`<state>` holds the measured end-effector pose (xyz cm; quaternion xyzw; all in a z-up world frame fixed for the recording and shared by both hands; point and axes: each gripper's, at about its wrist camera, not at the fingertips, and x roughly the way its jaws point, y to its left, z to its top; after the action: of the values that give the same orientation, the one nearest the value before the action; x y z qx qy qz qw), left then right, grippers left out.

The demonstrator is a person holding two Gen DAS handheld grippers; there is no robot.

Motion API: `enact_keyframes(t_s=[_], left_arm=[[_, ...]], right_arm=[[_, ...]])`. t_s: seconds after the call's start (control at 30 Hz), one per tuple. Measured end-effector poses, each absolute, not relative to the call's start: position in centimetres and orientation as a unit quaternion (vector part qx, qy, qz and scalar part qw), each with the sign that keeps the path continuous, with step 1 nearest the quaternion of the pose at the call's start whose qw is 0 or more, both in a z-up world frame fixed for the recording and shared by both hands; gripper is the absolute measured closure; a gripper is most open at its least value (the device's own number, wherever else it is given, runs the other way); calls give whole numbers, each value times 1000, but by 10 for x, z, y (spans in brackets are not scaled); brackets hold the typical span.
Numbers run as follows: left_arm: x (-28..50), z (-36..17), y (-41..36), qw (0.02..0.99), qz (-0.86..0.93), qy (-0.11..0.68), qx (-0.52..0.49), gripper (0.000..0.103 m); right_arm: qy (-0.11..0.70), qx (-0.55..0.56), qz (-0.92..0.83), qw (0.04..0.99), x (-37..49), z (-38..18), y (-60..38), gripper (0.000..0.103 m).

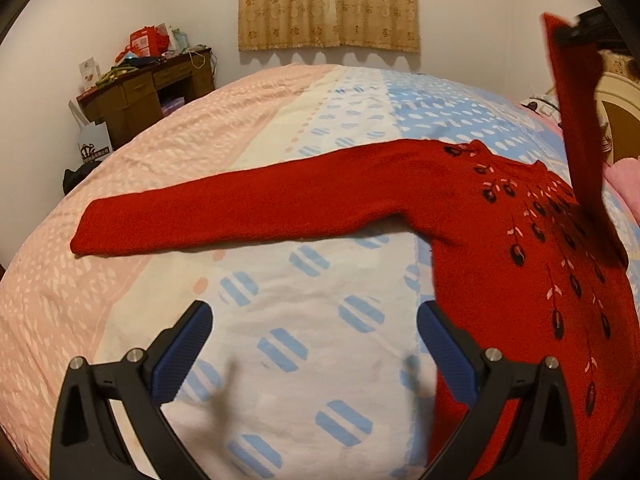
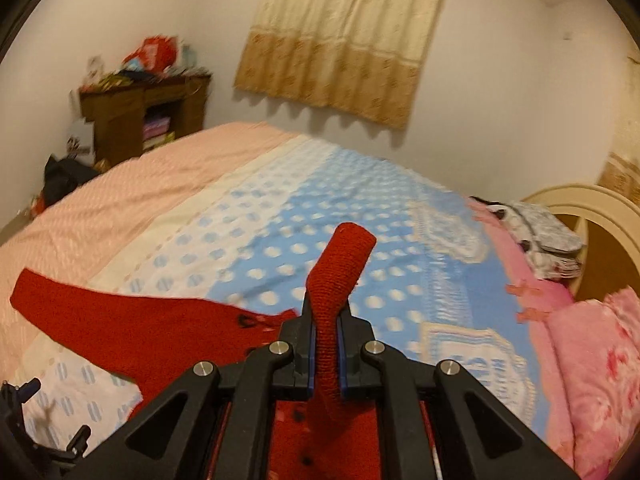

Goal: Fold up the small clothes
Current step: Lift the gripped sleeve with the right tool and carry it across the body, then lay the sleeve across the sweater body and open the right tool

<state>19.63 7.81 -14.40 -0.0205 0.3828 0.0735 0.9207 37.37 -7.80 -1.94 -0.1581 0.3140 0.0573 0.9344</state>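
We find the red sweater lying flat on the patterned bedspread, its body toward the right of the left wrist view and one sleeve stretched out leftward across the blue-and-white and pink bands of the cover. The other sleeve is off the bed: the right gripper has its jaws closed tight on it, the blue pads pressing both sides of the knit, with the cuff end standing up above the fingertips and the rest of the sleeve running down under the tool to the sweater body. In the left wrist view we see this same sleeve rising steeply from the shoulder area to the right gripper at the upper right edge. The left gripper stands wide, holding nothing; its blue pads hover over bare bedspread, and its right finger lies just beside or over the sweater's side edge, though we cannot tell whether it touches. Beyond the bed we note a wooden desk with clutter on top, a curtain, and pink bedding at the right.
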Motion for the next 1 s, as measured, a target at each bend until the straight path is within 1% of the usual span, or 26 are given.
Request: enact_keyframes(t_s=[0.17, 0.33, 0.43, 0.67, 0.73, 0.77, 0.83, 0.87, 0.93, 1.0], left_arm=[[193, -147, 85, 918, 73, 389, -22, 0], [189, -149, 93, 917, 83, 389, -16, 0], [189, -151, 98, 915, 88, 393, -21, 0], [189, -156, 96, 912, 91, 400, -20, 0], [189, -157, 94, 911, 90, 403, -14, 0], [188, -157, 95, 910, 91, 403, -12, 0], [184, -154, 99, 912, 92, 400, -11, 0], [183, -154, 102, 912, 94, 399, -10, 0], [179, -151, 112, 912, 107, 395, -8, 0], [175, -149, 127, 912, 123, 392, -8, 0]], right_arm=[[358, -184, 84, 911, 397, -90, -25, 96], [391, -200, 99, 893, 407, -147, 10, 97], [404, -199, 105, 887, 409, -165, 24, 97], [395, -203, 116, 888, 405, -173, 43, 97], [408, -201, 126, 882, 408, -181, 45, 95], [422, -195, 132, 875, 410, -186, 43, 93], [454, -184, 154, 858, 407, -195, 34, 66], [453, -185, 160, 858, 402, -193, 30, 45], [427, -179, 165, 871, 382, -183, 9, 44], [414, -141, 170, 883, 363, -169, -29, 44]])
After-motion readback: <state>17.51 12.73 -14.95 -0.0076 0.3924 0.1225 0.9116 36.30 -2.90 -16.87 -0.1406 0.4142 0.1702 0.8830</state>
